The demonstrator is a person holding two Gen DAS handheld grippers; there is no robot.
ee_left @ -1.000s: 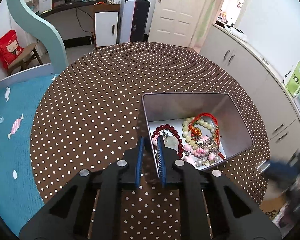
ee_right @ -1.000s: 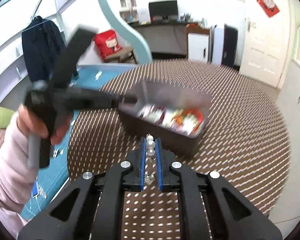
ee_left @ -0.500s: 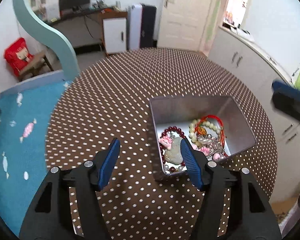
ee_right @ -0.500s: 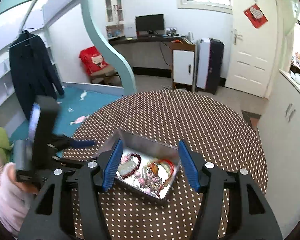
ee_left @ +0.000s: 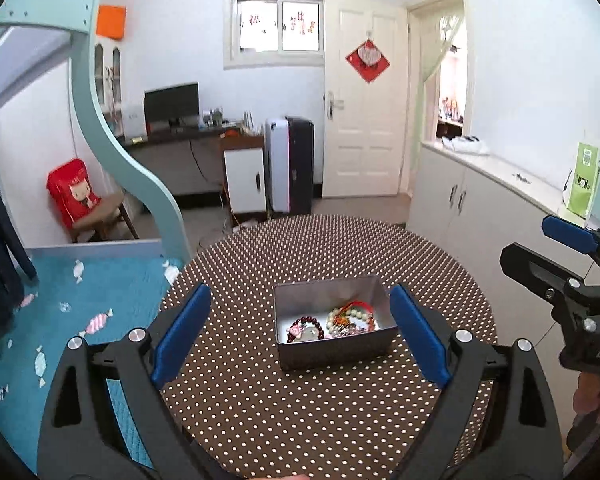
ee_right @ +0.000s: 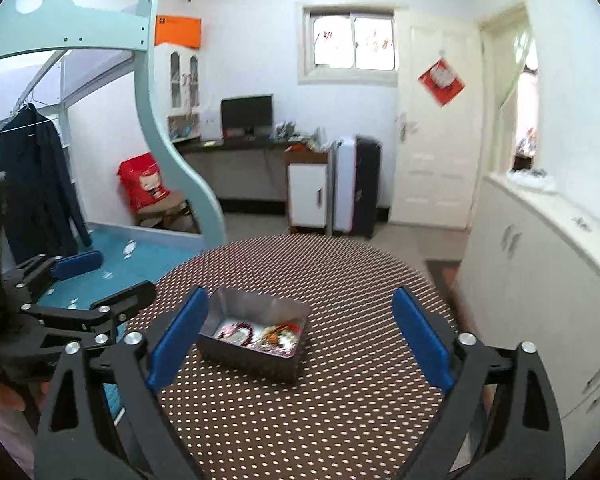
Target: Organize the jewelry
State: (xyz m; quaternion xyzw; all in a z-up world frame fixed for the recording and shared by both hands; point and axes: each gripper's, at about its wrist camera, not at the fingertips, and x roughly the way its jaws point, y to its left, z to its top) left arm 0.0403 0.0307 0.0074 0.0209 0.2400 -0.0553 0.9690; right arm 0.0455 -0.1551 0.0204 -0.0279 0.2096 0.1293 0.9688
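Jewelry in metal tin on dotted table, both grippers wide apart w/ nothing in them

Jewelry (ee_left: 332, 323): dark red bead bracelet, pale bead strand, red cord piece + pink bits, all heaped inside the open grey tin (ee_left: 332, 354), which sits near the table's (ee_left: 300, 420) middle on the brown white-dotted cloth. Left gripper (ee_left: 300, 334): jaws have just been opening, now spread well apart; tin shows between the blue pads (ee_left: 182, 334) but farther off, clear of them, no contact. Right gripper (ee_right: 298, 336): jaws likewise just been opening, now wide, nothing between them; tin lies beyond, nearer its left pad (ee_right: 178, 340), not touched. Each gripper shows at the edge of the other's view, held by a hand. Behind: desk w/ monitor, white door, teal bunk frame
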